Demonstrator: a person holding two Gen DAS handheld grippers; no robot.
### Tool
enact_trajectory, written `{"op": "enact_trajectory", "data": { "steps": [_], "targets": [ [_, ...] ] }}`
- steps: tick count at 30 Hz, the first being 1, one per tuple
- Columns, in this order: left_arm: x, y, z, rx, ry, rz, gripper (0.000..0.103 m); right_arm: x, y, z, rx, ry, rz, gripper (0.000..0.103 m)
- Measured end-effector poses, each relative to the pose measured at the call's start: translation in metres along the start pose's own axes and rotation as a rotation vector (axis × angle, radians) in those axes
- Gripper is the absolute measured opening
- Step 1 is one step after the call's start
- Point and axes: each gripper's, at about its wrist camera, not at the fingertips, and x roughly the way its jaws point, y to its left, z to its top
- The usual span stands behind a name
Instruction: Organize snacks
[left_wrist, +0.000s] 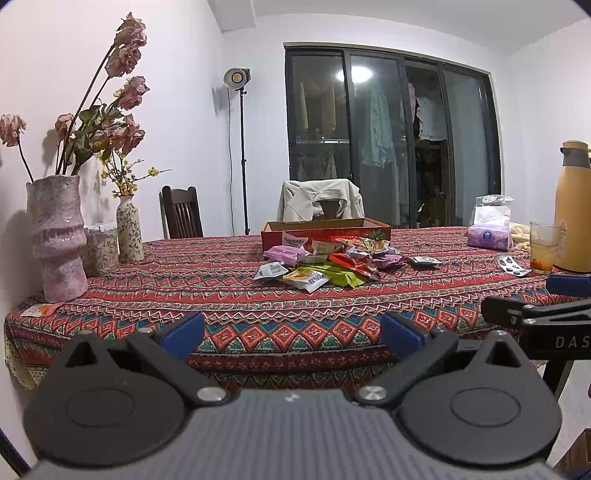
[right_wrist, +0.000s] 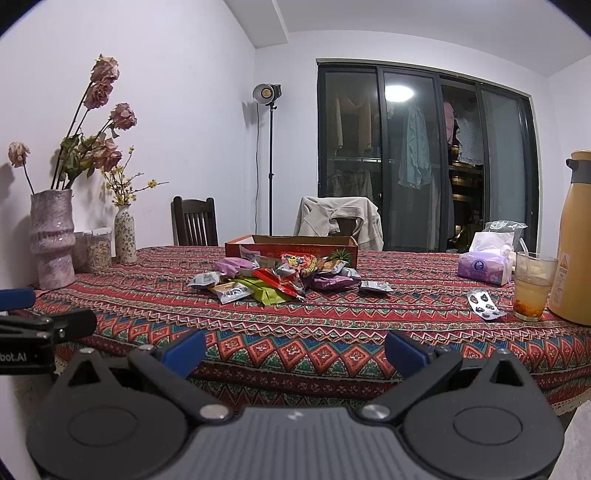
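Left hand-held gripper (left_wrist: 291, 334) level, spread wide, empty, right hand-held gripper (right_wrist: 295, 350) likewise, snack pile (right_wrist: 280, 278) beyond

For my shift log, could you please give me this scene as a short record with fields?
surface: table with patterned cloth
snacks: loose pile of packets mid-table, none held
container: open red cardboard box just behind the pile
left gripper: jaws open, empty, short of the table edge
right gripper: jaws open, empty
right side: drinking glass, blister pack, tissue pack
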Motion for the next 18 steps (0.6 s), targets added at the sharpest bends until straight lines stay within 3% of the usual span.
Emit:
{"op": "enact_trajectory", "data": {
  "steps": [18],
  "targets": [
    [0.0033,0.0001,-0.0041,-0.001,0.027,-0.004,0.103,-0.0005,-0.0002,-0.0019,0.006,0.003,-0.003,0.103]
  ]
}}
